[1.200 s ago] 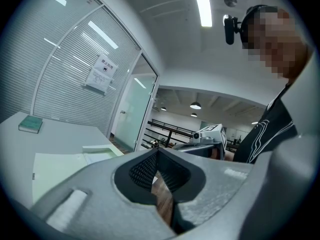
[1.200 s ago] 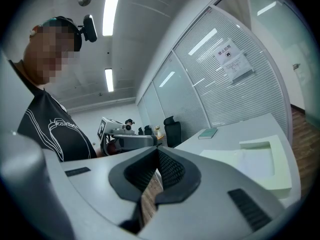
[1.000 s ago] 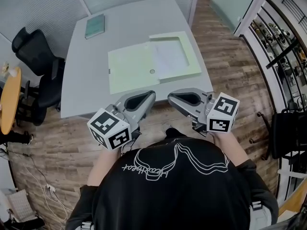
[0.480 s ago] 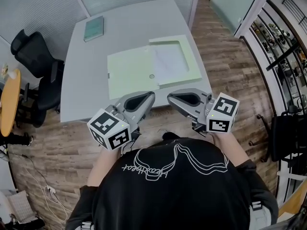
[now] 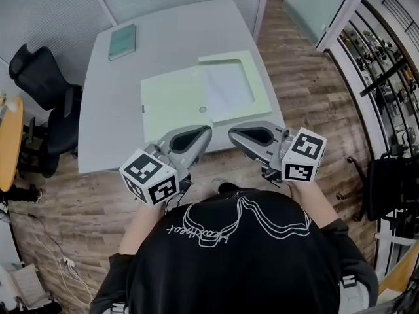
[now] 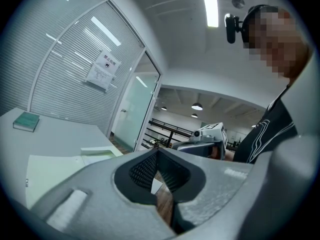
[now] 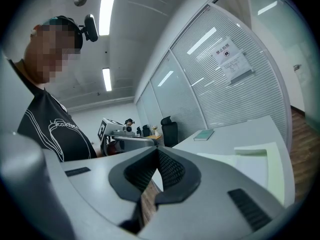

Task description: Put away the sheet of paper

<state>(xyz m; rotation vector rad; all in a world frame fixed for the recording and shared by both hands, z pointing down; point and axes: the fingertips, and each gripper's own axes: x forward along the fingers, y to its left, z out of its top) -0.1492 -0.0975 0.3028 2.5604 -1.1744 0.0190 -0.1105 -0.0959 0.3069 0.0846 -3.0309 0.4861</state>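
Note:
A white sheet of paper (image 5: 229, 84) lies in the right half of an open light-green folder (image 5: 173, 100) on the grey table (image 5: 111, 129). My left gripper (image 5: 208, 131) and right gripper (image 5: 232, 133) hang side by side at the table's front edge, just short of the folder, with their tips turned towards each other. Both are shut with nothing between the jaws. In the left gripper view the shut left gripper (image 6: 157, 152) has the folder (image 6: 55, 166) to its left. The right gripper view shows the shut right gripper (image 7: 157, 151) with the folder (image 7: 260, 164) to its right.
A teal book (image 5: 122, 41) lies at the table's far left corner. Black office chairs (image 5: 39, 77) stand left of the table, beside an orange round table (image 5: 8, 142). Glass partitions close off the far side, and wood floor runs along the right.
The table and folder have shifted slightly left and nearer in the head view as the person moved in. Both grippers stay shut and keep their pose.

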